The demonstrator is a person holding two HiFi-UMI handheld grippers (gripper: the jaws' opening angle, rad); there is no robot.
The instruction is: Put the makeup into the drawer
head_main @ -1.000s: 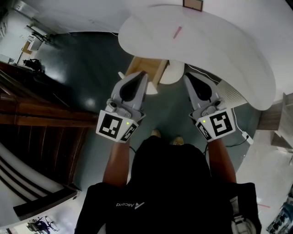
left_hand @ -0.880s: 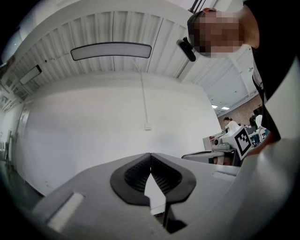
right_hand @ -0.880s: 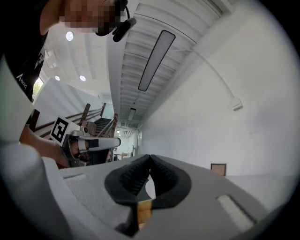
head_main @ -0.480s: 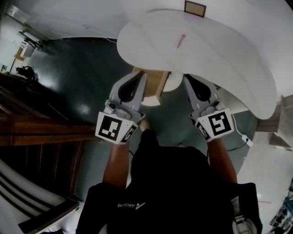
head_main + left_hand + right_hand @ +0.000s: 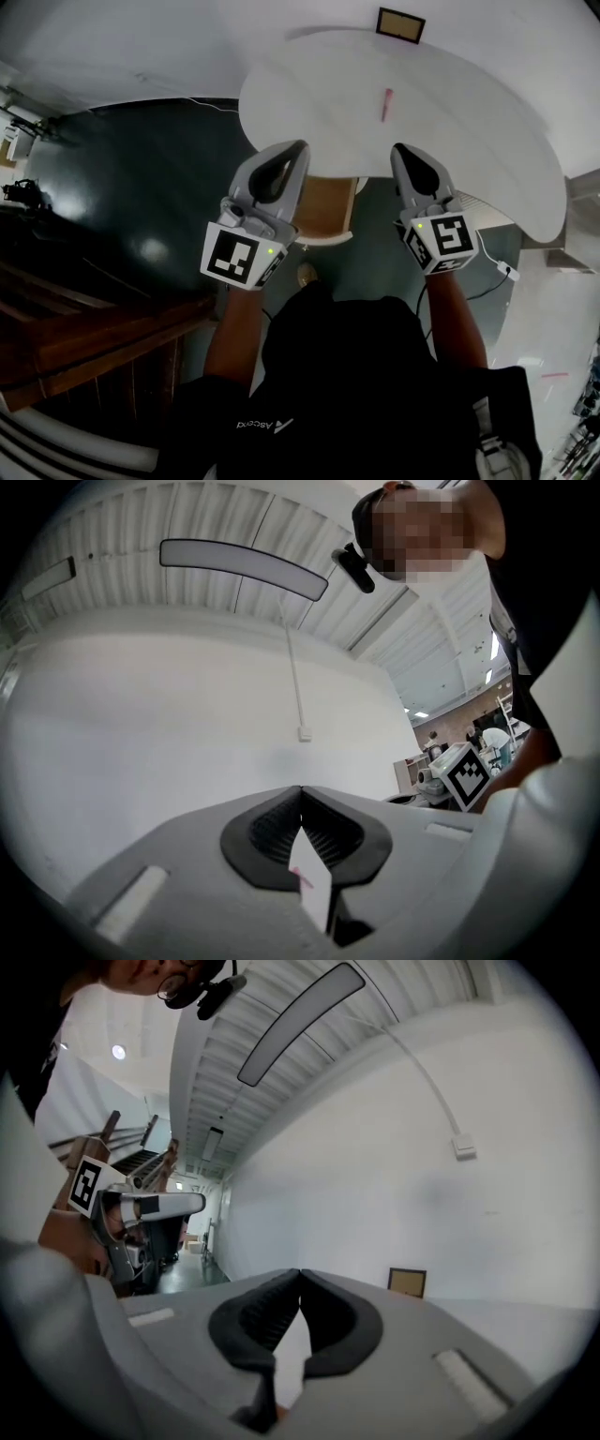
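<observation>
A thin pink makeup stick (image 5: pixel 385 104) lies on the white curved table (image 5: pixel 469 122), towards its far side. Under the table's near edge stands a wooden drawer unit (image 5: pixel 325 208). My left gripper (image 5: pixel 299 147) is shut with nothing in it, its tip at the table's near edge above that unit. To the right, my right gripper (image 5: pixel 399 151) is also shut and empty, its tip just over the table edge. The left gripper view shows jaws (image 5: pixel 301 789) meeting at the tip, and the right gripper view shows the same (image 5: pixel 300 1274). Both point towards the white wall.
A small brown framed panel (image 5: pixel 400 24) leans on the wall behind the table, also seen as the panel (image 5: pixel 406 1282) in the right gripper view. A dark wooden staircase (image 5: pixel 84 328) fills the left. A white cable and plug (image 5: pixel 506 272) lie on the dark floor at right.
The person has walked up to the table. Both grippers have moved forward from over the floor to the table's near edge, and the makeup stick lies closer to them.
</observation>
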